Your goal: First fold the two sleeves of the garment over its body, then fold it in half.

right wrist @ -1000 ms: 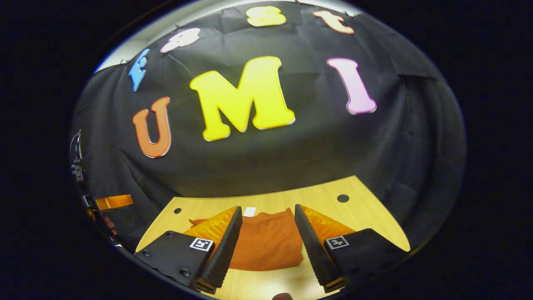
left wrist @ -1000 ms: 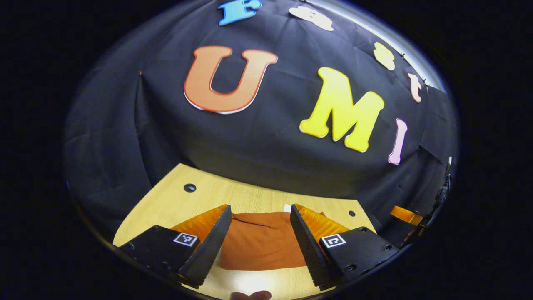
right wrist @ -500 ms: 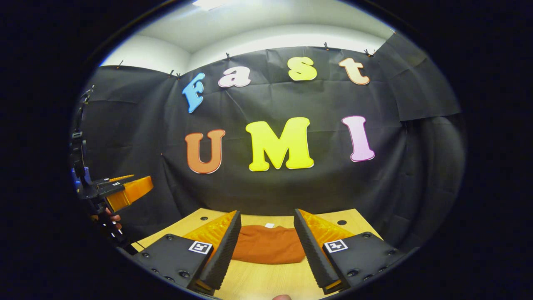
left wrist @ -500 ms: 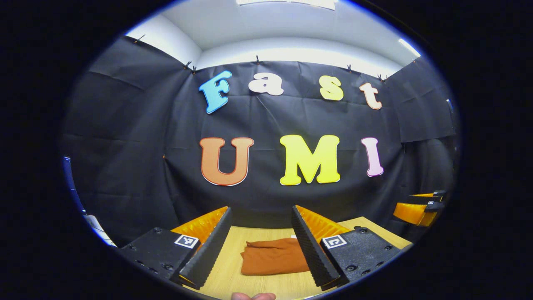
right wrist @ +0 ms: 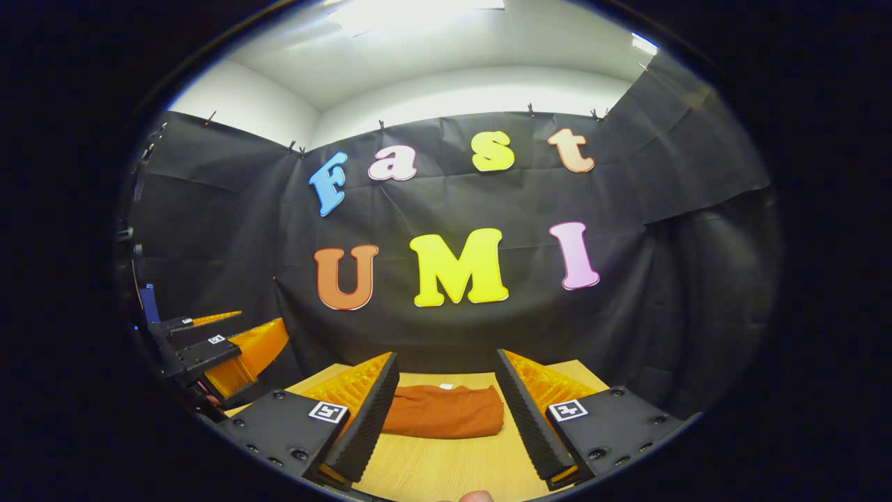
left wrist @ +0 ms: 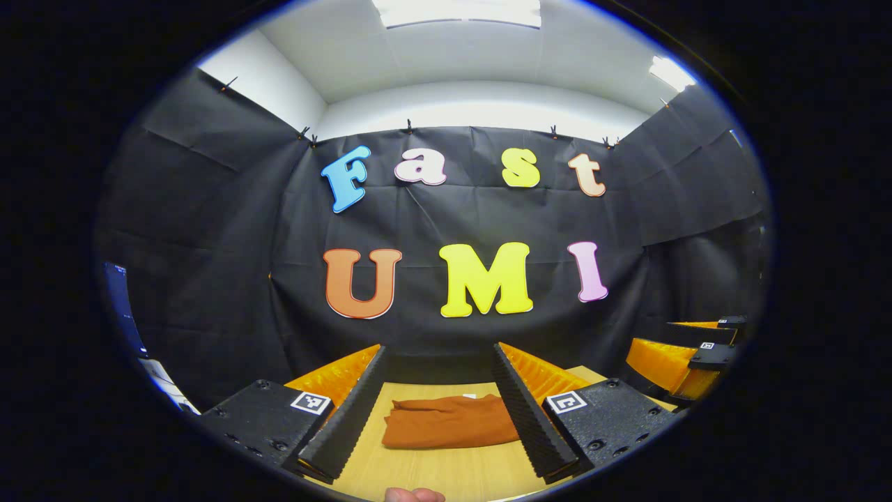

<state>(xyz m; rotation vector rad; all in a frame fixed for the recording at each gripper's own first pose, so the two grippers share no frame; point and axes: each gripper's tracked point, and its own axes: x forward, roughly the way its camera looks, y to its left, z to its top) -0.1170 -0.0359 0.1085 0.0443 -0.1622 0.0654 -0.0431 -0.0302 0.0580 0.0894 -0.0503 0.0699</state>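
Fingers of the left gripper stand wide apart at the bottom of the left gripper view, with nothing between them but air. Ahead of them and lower down, seen through the gap, lies the garment, a rust-orange piece folded into a compact flat bundle on the pale wooden counter. It sits slightly nearer the right finger of this gripper than the left one, and neither finger touches it. A small white tag shows at its far edge. At the very bottom edge, below the gap, a fingertip of the person's hand peeks in. Off to the right of this gripper, at about the same height, the right gripper shows from the side.

In the right gripper view, the right gripper has its fingers spread apart too, holding nothing. The garment lies ahead of it on the counter, roughly centred in the gap and clear of both fingers, its right end rounded where the cloth doubles over. To the far left of this gripper the left gripper appears, raised off the counter, its jaws apart as far as can be told from the side. Beyond the counter hangs the black cloth wall, and above it a white ceiling with bright lights.
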